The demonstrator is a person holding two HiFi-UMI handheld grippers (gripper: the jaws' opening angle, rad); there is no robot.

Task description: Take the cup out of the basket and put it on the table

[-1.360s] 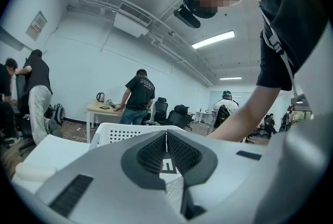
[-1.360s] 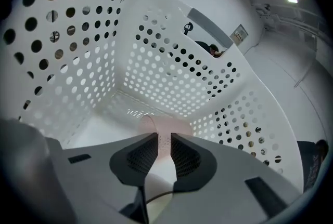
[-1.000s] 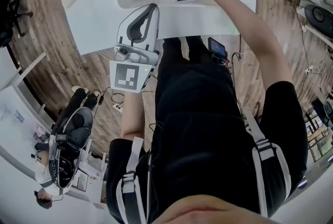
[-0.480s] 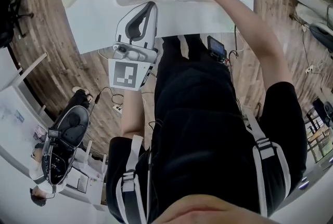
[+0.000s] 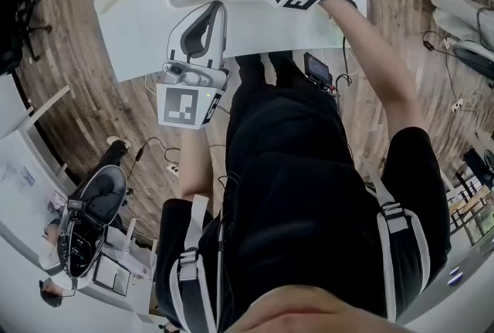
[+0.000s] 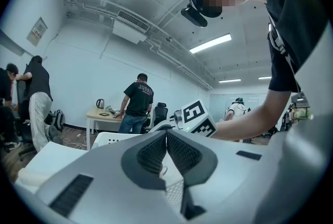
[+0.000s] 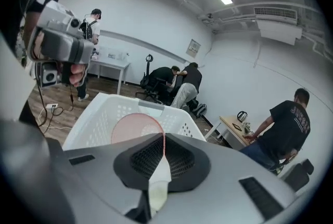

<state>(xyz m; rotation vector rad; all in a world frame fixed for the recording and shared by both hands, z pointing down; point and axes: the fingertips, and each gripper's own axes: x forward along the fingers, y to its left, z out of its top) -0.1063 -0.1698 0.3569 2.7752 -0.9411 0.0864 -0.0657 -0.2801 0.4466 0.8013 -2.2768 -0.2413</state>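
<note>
Jaws nearest us belong to the left gripper (image 5: 214,11). Its pads are pressed together on nothing, and it hovers above the white table (image 5: 139,30) with its tip pointing roughly level toward the basket.

Past it, the right gripper (image 7: 163,139) is nearly closed, pinched on the thin wall of the pink cup (image 7: 136,127). The cup hangs in the air over the open white basket (image 7: 99,114), off its floor.

From the jaws the cup sits to the left, toward the other gripper's side. In the right gripper view its round face shows almost full-on, so we judge that its long axis runs across the jaws, not along them, and that it is tipped on its side, not upright. We cannot tell whether that face is the mouth or the base. A pale strip shows just under the pads, and we cannot name it either.

Bare tabletop lies on our side of the basket and to its left. We judge the coming move to be a carry back over the basket's near wall, with a roll of the wrist to stand the cup up. The right hand already has the cup — the left is closer to the landing spot but idle.
</note>
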